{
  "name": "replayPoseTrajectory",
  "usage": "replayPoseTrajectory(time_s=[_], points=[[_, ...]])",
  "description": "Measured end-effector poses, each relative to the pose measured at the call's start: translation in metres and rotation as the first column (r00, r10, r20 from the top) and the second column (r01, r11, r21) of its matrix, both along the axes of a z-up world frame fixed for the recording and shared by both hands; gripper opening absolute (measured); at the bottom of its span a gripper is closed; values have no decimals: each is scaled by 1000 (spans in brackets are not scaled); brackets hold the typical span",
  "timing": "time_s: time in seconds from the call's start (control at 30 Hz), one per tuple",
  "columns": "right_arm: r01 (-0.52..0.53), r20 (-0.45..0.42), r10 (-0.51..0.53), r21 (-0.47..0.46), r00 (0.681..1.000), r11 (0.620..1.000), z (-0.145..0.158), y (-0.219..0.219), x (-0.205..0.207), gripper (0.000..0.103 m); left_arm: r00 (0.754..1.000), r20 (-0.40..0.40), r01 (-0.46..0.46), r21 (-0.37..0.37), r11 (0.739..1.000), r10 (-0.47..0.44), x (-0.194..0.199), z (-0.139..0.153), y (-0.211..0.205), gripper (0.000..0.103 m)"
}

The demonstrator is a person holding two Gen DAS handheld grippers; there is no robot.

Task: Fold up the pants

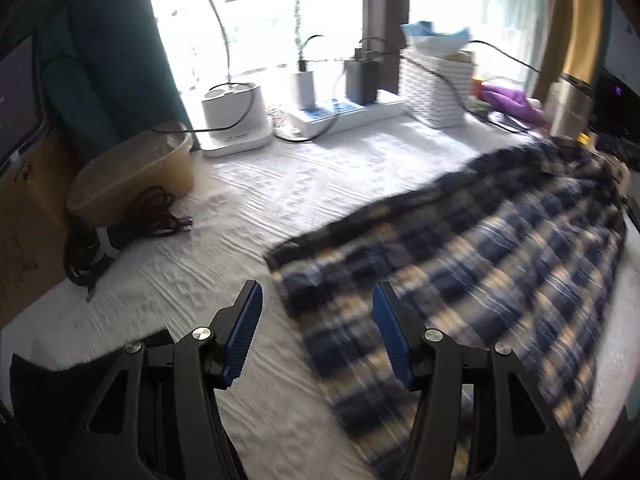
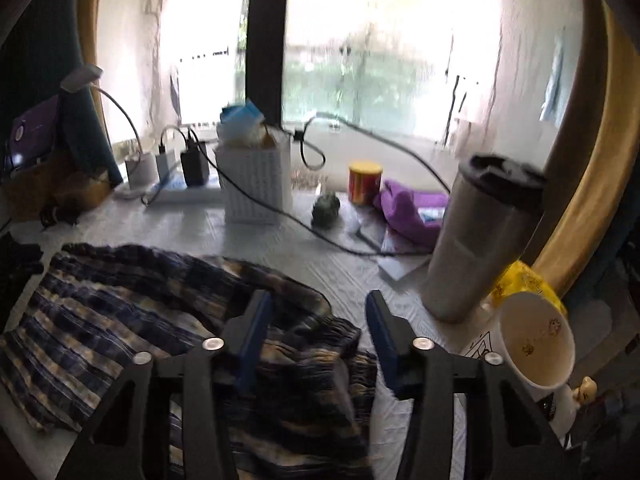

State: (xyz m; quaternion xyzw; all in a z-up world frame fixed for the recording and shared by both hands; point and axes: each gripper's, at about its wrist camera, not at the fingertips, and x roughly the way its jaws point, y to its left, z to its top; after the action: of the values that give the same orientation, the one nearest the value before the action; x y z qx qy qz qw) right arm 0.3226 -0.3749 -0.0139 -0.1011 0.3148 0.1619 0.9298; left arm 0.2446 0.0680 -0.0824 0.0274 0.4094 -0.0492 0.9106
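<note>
Blue, cream and black plaid pants (image 1: 480,248) lie spread over the white textured table cover (image 1: 320,176), blurred by motion. My left gripper (image 1: 317,292) hovers open above their near left corner, and its blue pads (image 1: 244,332) touch nothing. In the right wrist view the pants (image 2: 120,320) reach from the left to a bunched, gathered end under my right gripper (image 2: 318,300). That gripper's jaws stand apart over the bunched cloth, and I see no fabric pinched between its pads (image 2: 380,336).
A steel tumbler (image 2: 480,240), a paper cup (image 2: 536,340) and a yellow bag crowd the right. At the back stand a white woven basket (image 2: 256,184), chargers on a power strip (image 1: 344,110), a red can (image 2: 364,182) and a purple cloth (image 2: 408,208). A beige tub (image 1: 132,176) and black cables (image 1: 120,224) sit left.
</note>
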Motion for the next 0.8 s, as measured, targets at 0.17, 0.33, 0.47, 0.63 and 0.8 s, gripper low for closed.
replayPoseTrajectory(time_s=[0.17, 0.33, 0.47, 0.63, 0.8], points=[[-53, -149, 61, 57, 987, 997, -26, -12, 23, 49, 1000, -22, 22, -30, 999, -23, 15, -9, -4, 57], [-78, -196, 106, 144, 975, 987, -39, -14, 30, 25, 997, -51, 58, -24, 998, -59, 21, -18, -17, 57], [-92, -131, 98, 52, 986, 994, -33, -3, 26, 12, 996, -74, 51, -14, 999, -52, 25, -29, -19, 57], [-53, -77, 48, -59, 996, 997, -31, -2, 45, 11, 997, -65, 46, -12, 999, -47, 29, -30, -15, 57], [-4, -172, -2, -36, 985, 999, -60, -5, 82, 11, 996, -65, 55, -10, 998, -55, 33, -30, -13, 58]])
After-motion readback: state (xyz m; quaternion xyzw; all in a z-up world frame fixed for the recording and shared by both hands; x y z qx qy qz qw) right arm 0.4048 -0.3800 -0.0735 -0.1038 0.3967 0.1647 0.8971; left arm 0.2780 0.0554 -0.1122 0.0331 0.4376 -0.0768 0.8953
